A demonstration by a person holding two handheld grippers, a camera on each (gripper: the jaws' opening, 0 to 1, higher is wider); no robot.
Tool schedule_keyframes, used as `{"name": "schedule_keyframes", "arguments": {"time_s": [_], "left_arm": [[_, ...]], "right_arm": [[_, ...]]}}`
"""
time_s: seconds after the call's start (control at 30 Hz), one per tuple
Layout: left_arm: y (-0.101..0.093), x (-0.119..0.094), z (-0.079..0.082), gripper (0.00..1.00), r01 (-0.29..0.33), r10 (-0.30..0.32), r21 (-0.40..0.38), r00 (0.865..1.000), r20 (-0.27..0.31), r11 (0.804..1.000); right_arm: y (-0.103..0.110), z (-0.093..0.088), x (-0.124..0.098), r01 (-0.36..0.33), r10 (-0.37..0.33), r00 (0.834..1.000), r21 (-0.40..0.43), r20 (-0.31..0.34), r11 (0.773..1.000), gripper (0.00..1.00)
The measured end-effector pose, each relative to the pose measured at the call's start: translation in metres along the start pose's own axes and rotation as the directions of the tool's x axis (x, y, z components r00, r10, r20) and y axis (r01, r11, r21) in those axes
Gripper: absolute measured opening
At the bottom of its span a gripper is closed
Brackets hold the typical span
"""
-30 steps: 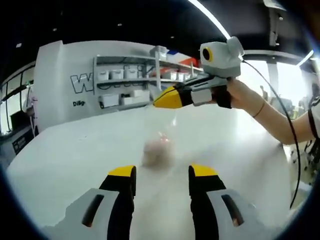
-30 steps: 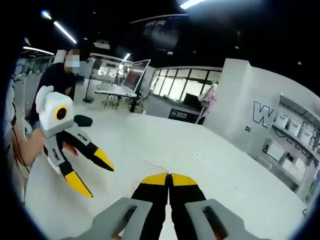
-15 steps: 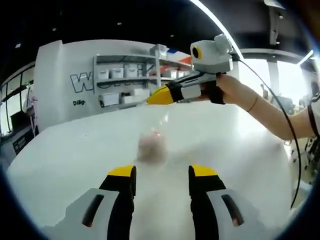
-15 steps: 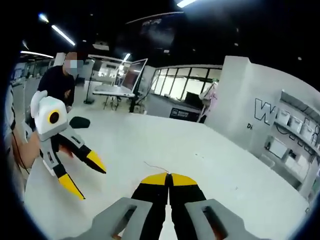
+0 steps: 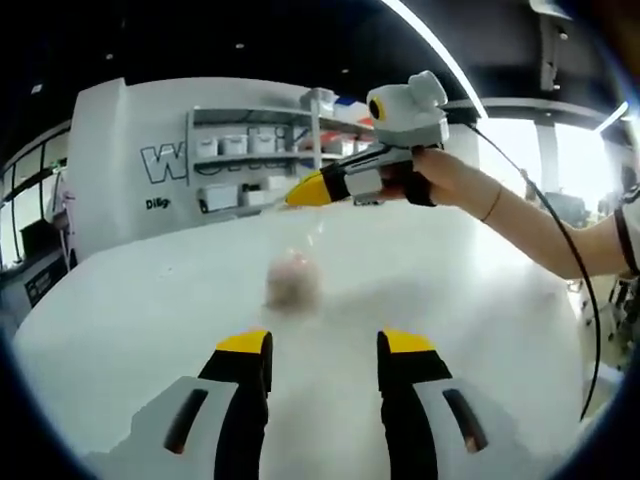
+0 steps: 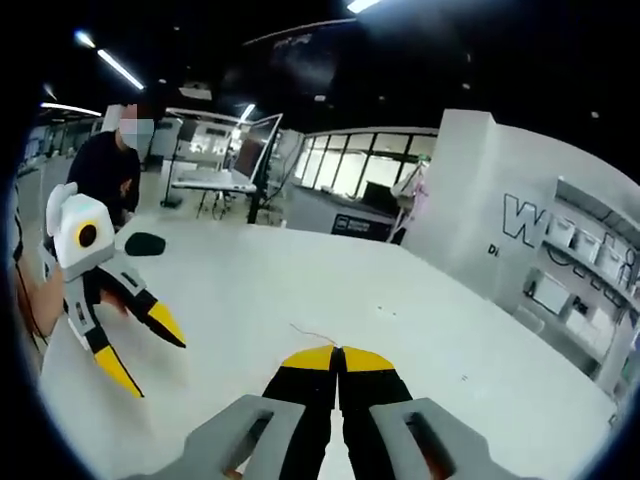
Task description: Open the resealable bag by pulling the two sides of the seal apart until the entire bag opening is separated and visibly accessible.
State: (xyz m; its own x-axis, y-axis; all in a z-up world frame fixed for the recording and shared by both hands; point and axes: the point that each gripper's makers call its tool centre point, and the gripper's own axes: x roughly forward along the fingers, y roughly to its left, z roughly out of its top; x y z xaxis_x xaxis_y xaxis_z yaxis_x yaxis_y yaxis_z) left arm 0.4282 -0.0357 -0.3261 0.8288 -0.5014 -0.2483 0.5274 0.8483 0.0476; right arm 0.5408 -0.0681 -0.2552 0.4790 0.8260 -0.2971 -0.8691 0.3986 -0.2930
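Workshop shelving stands behind the broad white worktop [image 5: 140, 310]. Between the claws hangs a clear resealable plastic bag [image 5: 300, 270], faint, with a blurred pinkish lump inside. The right claw [image 6: 338, 353] is clenched on its thin upper edge; a hand [image 5: 450, 180] holds it raised. The left claw [image 5: 322, 350] is released and grips nothing. Judged status: separation of the seal is not yet begun.
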Motion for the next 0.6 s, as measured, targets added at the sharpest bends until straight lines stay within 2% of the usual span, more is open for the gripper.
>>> {"name": "schedule_keyframes", "arguments": {"time_s": [0.6], "left_arm": [[0.005,0.0,0.0,0.43,-0.015,0.015,-0.005,1.0,0.003,1.0]], "right_arm": [[-0.016,0.004,0.02,-0.005,0.005,1.0,-0.024,-0.004,1.0,0.0]]}}
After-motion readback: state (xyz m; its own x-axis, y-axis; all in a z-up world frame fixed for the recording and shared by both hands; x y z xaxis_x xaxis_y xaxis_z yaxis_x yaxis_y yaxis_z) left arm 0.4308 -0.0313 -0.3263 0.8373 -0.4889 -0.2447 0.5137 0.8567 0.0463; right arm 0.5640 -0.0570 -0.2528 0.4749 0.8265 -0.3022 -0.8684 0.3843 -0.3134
